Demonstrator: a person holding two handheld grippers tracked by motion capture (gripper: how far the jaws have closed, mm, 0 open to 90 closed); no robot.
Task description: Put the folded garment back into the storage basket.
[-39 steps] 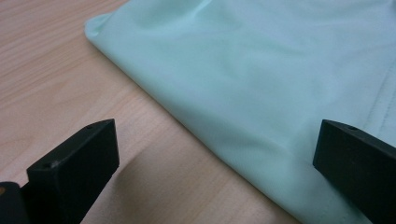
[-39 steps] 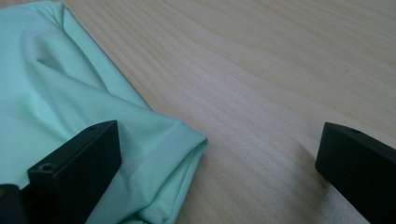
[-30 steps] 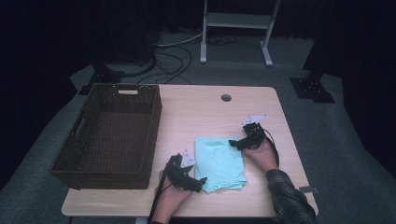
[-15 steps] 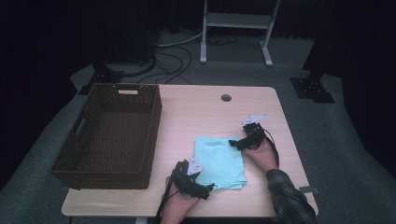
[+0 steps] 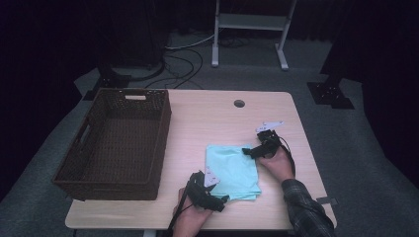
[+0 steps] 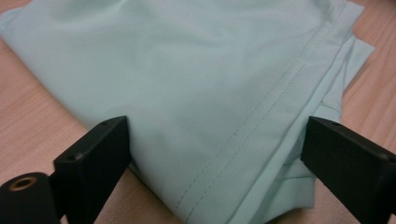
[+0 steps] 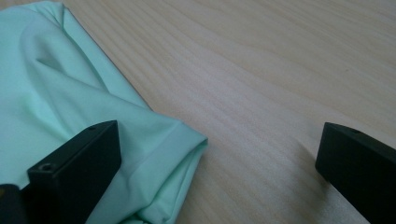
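Two grippers work on the folded cloth (image 5: 231,169) at the lower middle of the frame: the left gripper (image 5: 221,199) has slid to its near corner, jaws spread but just closing around it for a pinch, while the right gripper (image 5: 248,151) waits with spread jaws at its far right corner.

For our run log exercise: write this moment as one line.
left gripper: open, closing around folded cloth corner | right gripper: open at cloth edge | basket: empty
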